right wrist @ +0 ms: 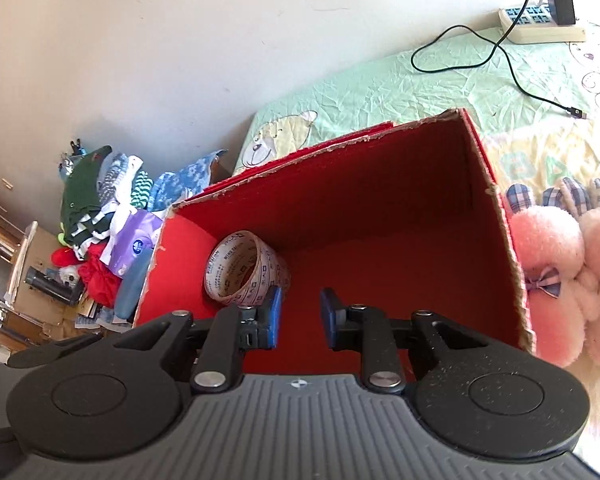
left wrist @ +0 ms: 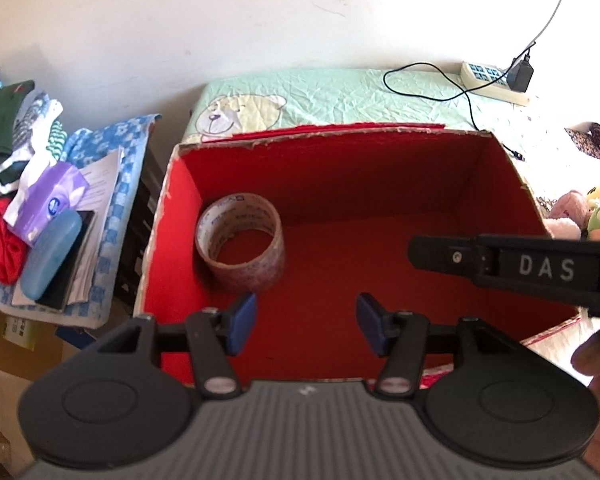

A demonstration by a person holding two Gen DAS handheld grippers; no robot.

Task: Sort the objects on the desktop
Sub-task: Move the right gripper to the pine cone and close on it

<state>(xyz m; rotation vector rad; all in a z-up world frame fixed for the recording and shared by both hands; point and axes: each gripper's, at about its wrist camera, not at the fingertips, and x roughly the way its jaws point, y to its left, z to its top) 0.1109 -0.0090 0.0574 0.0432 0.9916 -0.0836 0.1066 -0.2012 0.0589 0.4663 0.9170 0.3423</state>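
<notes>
Red-lined cardboard box [left wrist: 380, 184] already holds the tape roll [left wrist: 240, 242], which stands on edge in its near-left corner. Both the left gripper [left wrist: 306, 322] and right gripper [right wrist: 300, 316] hover over the box, jaws parted and empty. For the next pickup, I would lift both straight up past the box's torn rim before swinging toward the plush toys [right wrist: 568, 268] just right of it.
</notes>
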